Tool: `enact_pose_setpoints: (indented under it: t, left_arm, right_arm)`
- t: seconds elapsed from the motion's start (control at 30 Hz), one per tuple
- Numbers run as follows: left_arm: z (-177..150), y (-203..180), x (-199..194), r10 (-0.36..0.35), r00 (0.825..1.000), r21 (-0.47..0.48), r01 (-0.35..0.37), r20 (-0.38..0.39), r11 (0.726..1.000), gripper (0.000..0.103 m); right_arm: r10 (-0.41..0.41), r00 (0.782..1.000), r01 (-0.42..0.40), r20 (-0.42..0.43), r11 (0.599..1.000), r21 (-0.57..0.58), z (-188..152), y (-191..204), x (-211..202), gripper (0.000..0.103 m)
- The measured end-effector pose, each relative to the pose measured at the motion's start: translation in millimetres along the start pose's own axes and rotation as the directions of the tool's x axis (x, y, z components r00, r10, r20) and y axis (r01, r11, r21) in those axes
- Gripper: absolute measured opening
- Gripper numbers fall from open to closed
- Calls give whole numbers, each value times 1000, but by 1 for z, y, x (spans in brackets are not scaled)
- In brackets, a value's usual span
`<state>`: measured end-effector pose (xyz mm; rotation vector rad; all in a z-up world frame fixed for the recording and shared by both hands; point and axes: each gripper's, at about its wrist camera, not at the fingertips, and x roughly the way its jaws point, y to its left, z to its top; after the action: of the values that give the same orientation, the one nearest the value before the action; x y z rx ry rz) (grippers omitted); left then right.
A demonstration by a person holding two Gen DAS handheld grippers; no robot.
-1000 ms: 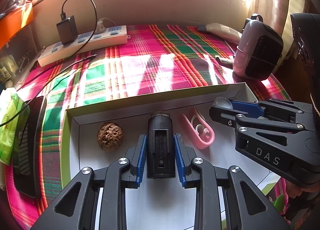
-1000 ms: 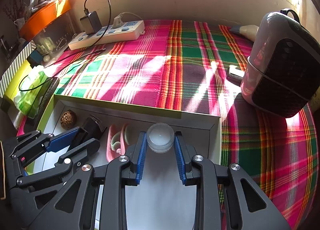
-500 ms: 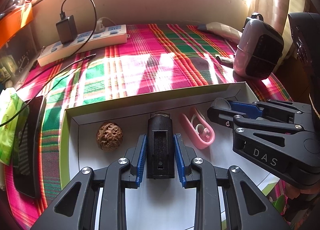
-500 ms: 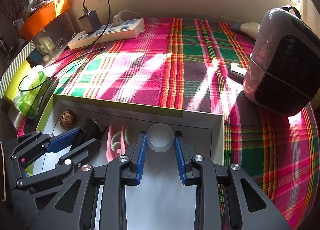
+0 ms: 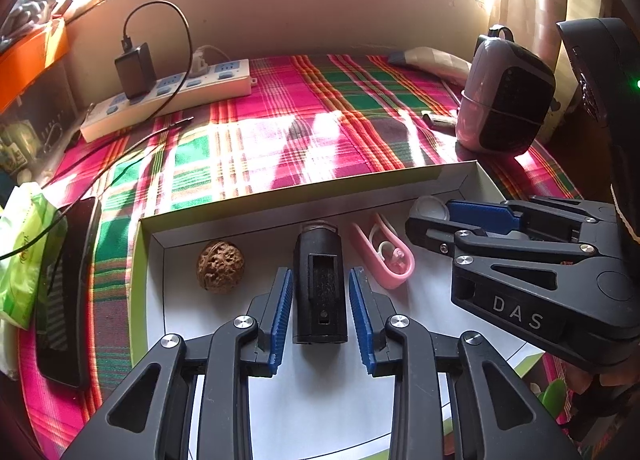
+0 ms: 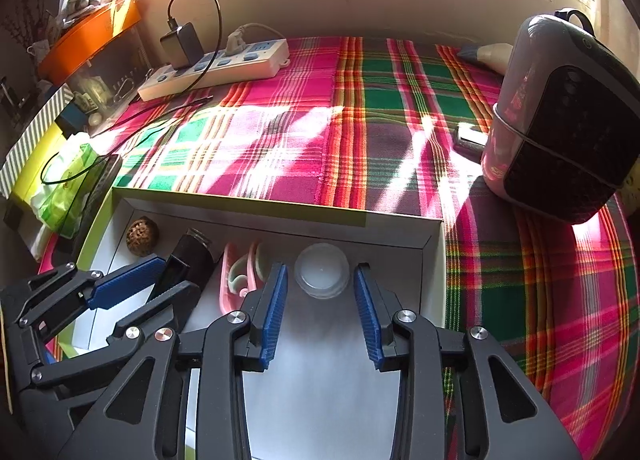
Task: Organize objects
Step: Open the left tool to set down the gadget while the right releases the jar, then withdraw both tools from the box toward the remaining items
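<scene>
The left claw [image 5: 318, 306] is opening, its blue pads standing just clear of the matte black boxy cylinder [image 5: 319, 284] lying between them on the floor of the shallow white cardboard tray [image 5: 304, 195], while the right claw [image 6: 320, 302] is likewise opening with slim gaps either side of the small translucent round plastic cap [image 6: 322, 275]. The cap is sitting near the tray's far wall and right corner. A brown wrinkled walnut [image 5: 220, 266] and a pink plastic clip [image 5: 385, 256] are flanking the cylinder, and bare white floor is lying beneath both claws.
</scene>
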<state>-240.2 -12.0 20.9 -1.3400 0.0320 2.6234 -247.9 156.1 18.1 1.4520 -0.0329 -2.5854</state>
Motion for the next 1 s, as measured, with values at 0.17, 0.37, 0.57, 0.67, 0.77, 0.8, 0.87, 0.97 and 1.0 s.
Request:
enact_pose_setpoints:
  t: [0.17, 0.37, 0.57, 0.67, 0.77, 0.8, 0.87, 0.97, 1.0]
  left_arm:
    - [-3, 1, -10, 4, 1000, -1, -4, 14, 1000, 28]
    - [-10, -1, -22, 16, 1000, -7, -16, 27, 1000, 29]
    - [-19, -2, -35, 18, 999, -13, -18, 37, 1000, 29]
    - [-23, -3, -42, 22, 999, -15, -21, 44, 1000, 29]
    - [-27, -3, -49, 26, 998, -12, -25, 54, 1000, 29]
    - [-28, -3, -51, 26, 998, -13, -25, 55, 1000, 29]
    - [-30, -3, -54, 26, 998, -17, -25, 60, 1000, 29]
    - [-36, -4, -61, 34, 997, -15, -33, 73, 999, 29]
    - [-38, -3, -64, 36, 996, -16, -34, 79, 999, 29]
  right_arm:
    - [-3, 1000, 3, 11, 1000, 2, -3, 1, -7, 37]
    - [-1, 999, 1, 33, 1000, 8, -8, 3, -20, 43]
    - [6, 999, -6, 54, 1000, 12, -16, 8, -34, 43]
    - [10, 998, -11, 66, 1000, 13, -20, 9, -41, 43]
    - [7, 997, -8, 77, 1000, 16, -25, 11, -47, 43]
    - [10, 997, -11, 79, 1000, 17, -27, 11, -49, 43]
    - [16, 996, -18, 85, 1000, 20, -31, 13, -52, 43]
    - [15, 995, -17, 103, 1000, 18, -39, 15, -60, 43]
    - [9, 993, -11, 114, 1000, 16, -41, 16, -63, 43]
